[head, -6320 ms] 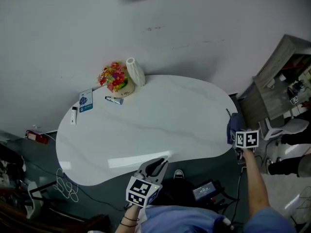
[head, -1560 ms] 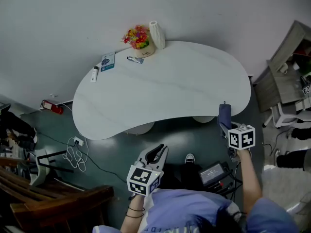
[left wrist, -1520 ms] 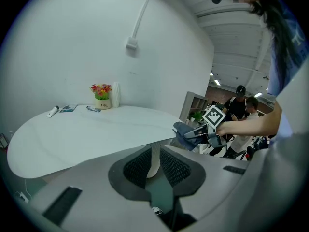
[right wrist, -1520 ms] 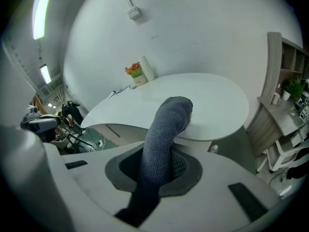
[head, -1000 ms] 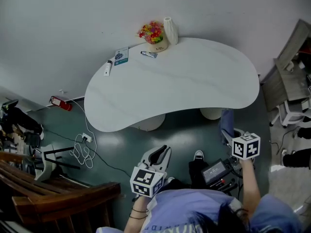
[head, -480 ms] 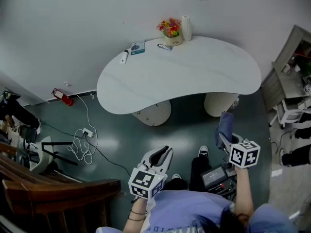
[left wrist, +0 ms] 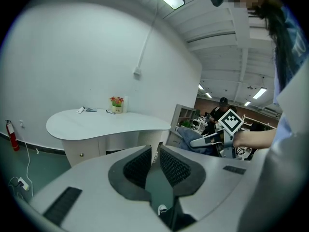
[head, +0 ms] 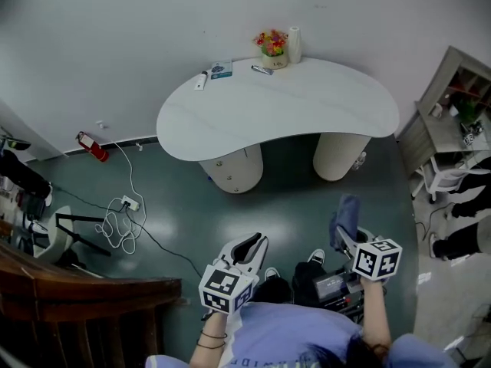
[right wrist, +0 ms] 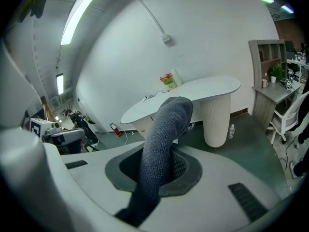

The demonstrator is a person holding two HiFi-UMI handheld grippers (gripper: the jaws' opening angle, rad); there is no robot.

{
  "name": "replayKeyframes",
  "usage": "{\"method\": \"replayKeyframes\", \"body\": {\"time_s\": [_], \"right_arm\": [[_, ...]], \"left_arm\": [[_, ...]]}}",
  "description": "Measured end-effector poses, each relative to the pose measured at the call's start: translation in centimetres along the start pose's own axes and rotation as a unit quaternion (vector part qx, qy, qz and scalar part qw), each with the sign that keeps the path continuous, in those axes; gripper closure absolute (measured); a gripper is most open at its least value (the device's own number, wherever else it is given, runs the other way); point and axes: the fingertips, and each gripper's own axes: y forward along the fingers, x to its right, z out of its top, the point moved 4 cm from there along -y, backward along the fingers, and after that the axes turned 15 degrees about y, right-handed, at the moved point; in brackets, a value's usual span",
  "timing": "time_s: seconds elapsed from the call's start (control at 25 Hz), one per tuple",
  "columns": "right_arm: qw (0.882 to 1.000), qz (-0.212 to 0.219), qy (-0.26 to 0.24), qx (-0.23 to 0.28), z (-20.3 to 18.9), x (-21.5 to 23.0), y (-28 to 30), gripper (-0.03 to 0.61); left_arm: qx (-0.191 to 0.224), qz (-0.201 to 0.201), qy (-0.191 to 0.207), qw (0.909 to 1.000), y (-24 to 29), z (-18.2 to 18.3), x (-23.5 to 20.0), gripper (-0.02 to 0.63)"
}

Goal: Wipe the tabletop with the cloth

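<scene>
We treat the grey knitted cloth (right wrist: pixel 163 129) as light, soft and limp (its free end curls over under its own weight). We judge that a pinch on a bunched fold holds it best. The right gripper (head: pixel 347 236) is clamped on the cloth, which is bunched between the pads and rises above them, well apart from the white tabletop (head: pixel 307 102) ahead. The left gripper (left wrist: pixel 155 159) has its jaws a narrow gap apart, with nothing between them and touching nothing.

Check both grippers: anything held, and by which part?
The right gripper is shut on the cloth, pinched partway along its length; one end stands up past the jaws. The left gripper holds nothing, its jaws slightly apart.
</scene>
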Motion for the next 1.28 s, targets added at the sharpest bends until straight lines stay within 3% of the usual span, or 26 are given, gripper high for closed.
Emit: {"method": "replayKeyframes", "body": {"time_s": [0.48, 0.76, 0.96, 1.28], "right_arm": [[0.999, 0.022, -0.028, -0.012, -2.5, -1.3, -5.0, 0.517], [0.998, 0.059, -0.028, -0.013, -5.3, -1.7, -10.5, 0.517], [0.997, 0.062, -0.036, -0.025, -7.5, -0.5, -13.1, 0.517], [0.996, 0.075, -0.038, -0.032, -8.9, 0.6, -15.5, 0.517]], "left_arm": [[0.016, 0.034, 0.002, 0.9993, -3.5, 0.8, 5.5, 0.565], [0.007, 0.045, 0.042, 0.9981, -5.8, 1.3, 11.3, 0.565], [0.018, 0.046, 0.01, 0.9987, -6.7, 0.7, 15.1, 0.565], [0.002, 0.044, 0.015, 0.9989, -7.1, -0.4, 18.7, 0.565]]}}
